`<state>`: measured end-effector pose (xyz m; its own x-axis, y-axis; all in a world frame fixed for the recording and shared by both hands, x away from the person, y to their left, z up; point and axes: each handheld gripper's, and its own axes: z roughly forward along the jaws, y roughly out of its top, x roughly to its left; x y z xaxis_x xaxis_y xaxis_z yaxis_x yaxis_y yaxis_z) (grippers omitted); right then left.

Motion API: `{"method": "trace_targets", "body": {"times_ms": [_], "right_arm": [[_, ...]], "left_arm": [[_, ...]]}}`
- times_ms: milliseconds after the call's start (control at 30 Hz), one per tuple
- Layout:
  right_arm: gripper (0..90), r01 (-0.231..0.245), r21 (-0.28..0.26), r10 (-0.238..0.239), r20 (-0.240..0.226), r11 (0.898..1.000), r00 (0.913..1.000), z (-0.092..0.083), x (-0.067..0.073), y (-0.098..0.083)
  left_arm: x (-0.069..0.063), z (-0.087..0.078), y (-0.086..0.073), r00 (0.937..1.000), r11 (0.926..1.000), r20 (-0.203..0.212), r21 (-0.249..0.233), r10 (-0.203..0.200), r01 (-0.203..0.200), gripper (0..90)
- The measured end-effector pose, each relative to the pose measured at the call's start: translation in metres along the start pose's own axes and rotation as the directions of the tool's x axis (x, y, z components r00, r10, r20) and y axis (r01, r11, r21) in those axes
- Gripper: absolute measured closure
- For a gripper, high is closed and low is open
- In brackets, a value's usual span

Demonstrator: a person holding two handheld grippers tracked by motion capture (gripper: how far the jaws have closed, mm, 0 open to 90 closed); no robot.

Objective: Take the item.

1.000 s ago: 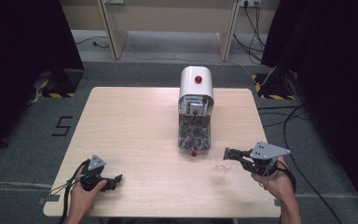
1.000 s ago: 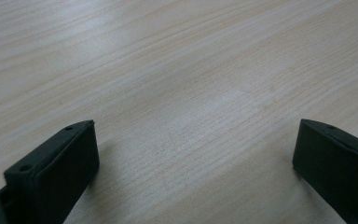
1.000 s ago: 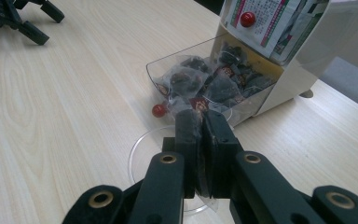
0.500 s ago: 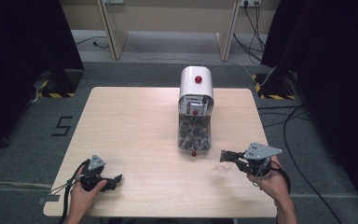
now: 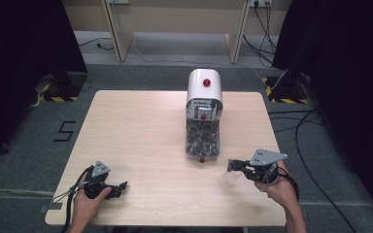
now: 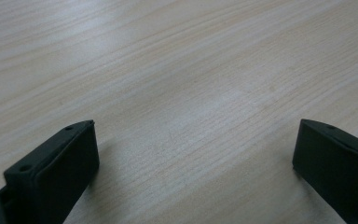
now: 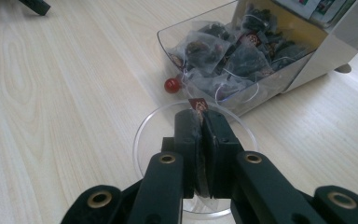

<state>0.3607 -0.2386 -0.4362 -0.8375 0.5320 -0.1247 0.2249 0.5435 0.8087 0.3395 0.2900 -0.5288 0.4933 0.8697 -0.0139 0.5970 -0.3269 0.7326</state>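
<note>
**Tea bag held over a clear cup**

A tea bag (image 7: 198, 140) with a small red tag was pinched tight between the jaws of the right gripper (image 7: 200, 122). It hung just above a clear cup (image 7: 144, 135) on the wooden table (image 5: 141, 131). Just past the cup stood a white dispenser (image 5: 204, 92) with a clear tray (image 7: 177, 35) full of tea bags, and a little red knob (image 7: 172, 85) stuck out at the front. The left gripper (image 5: 122, 185) rested on the table far from the cup, near the front left corner, with its jaws spread wide and holding nothing.
</note>
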Motion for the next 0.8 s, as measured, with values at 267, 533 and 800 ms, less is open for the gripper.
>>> {"method": "trace_targets", "body": {"times_ms": [267,533,800], "right_arm": [[83.6,-0.013,0.011,0.013,-0.005,1.0,0.9999,0.0031,-0.0012,-0.0026],[79.6,-0.018,-0.007,0.018,-0.001,1.0,0.9998,0.0026,-0.0014,-0.0013],[74.2,-0.03,-0.044,0.031,0.015,0.999,0.9994,-0.0039,-0.0011,0.0019]], "left_arm": [[0.0,0.0,0.0,1.0,1.0,0.0,0.0,0.0,0.0,0.0],[0.0,0.0,0.0,1.0,1.0,0.0,0.0,0.0,0.0,0.0],[0.0,0.0,0.0,1.0,1.0,0.0,0.0,0.0,0.0,0.0]]}}
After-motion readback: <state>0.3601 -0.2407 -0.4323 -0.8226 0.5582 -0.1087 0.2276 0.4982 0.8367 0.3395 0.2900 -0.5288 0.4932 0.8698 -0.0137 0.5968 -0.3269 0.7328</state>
